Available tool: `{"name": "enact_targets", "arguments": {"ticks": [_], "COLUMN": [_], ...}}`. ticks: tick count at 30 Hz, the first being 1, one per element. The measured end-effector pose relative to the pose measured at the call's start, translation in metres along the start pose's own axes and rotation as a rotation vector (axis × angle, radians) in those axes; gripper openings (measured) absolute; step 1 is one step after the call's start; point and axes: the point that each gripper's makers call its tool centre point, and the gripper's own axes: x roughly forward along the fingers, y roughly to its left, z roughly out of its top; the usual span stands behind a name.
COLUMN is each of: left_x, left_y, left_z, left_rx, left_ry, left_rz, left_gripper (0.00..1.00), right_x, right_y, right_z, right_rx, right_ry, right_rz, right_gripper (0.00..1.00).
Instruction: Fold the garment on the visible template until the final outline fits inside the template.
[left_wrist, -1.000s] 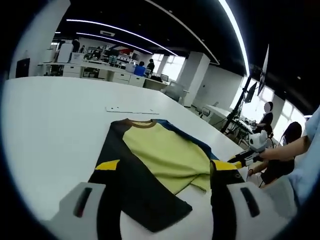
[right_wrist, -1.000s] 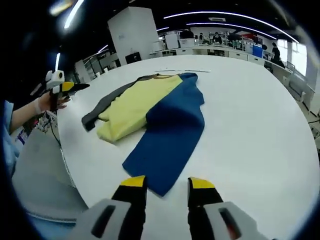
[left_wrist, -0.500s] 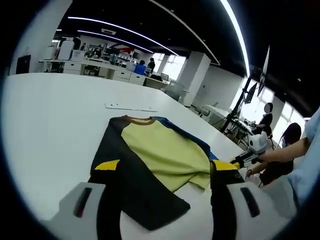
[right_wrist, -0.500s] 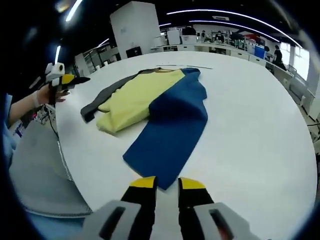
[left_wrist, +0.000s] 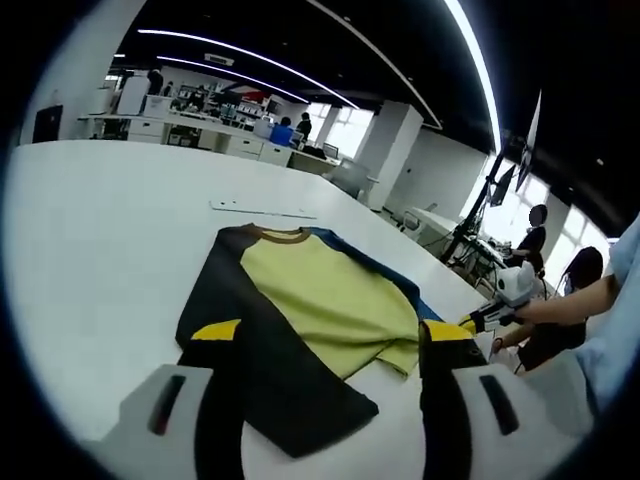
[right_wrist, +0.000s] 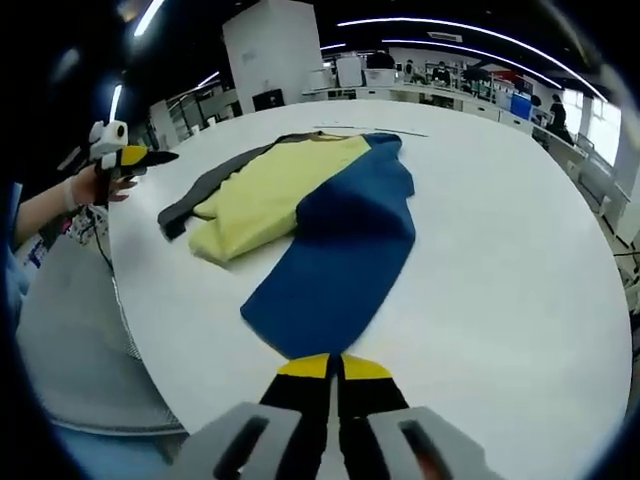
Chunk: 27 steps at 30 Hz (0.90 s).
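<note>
at the near edge of the blue sleeve (right_wrist: 335, 265), the right gripper (right_wrist: 333, 368) has its yellow-tipped jaws pressed together on the cloth. across the garment (left_wrist: 320, 305), the left gripper (left_wrist: 330, 340) holds its jaws spread wide over the black sleeve (left_wrist: 285, 385). the garment lies flat on the white table (right_wrist: 500, 250), beside a thin template strip (left_wrist: 262, 209).

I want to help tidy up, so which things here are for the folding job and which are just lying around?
For the job:
- shirt
- right gripper, shut on the shirt's blue sleeve end
- left gripper, open

Just lying about:
- white table
- thin strip beyond the collar
- office desks far behind
</note>
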Motion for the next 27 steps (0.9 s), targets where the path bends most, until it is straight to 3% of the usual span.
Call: {"name": "enact_targets", "arguments": {"ticks": [8,17,27], "left_x": [-0.002,0.0,-0.002], "left_y": [-0.005,-0.013,-0.011], "left_z": [0.008,0.014,0.019], "left_rx": [-0.002,-0.008,-0.021], "left_ry": [-0.011,-0.023,-0.034], "left_rz": [-0.002,-0.015,0.004], "left_gripper": [0.67,0.67,0.67], "right_x": [-0.02,-0.054,-0.072], "right_y": [-0.019,-0.081,-0.131], "right_z": [0.019,0.049,0.061], "right_rx": [-0.026,-0.042,-0.065], "right_ry": [-0.031,-0.066,-0.034], "right_rz": [-0.026,-0.118,-0.19], "right_gripper": [0.0,0.0,0.0]}}
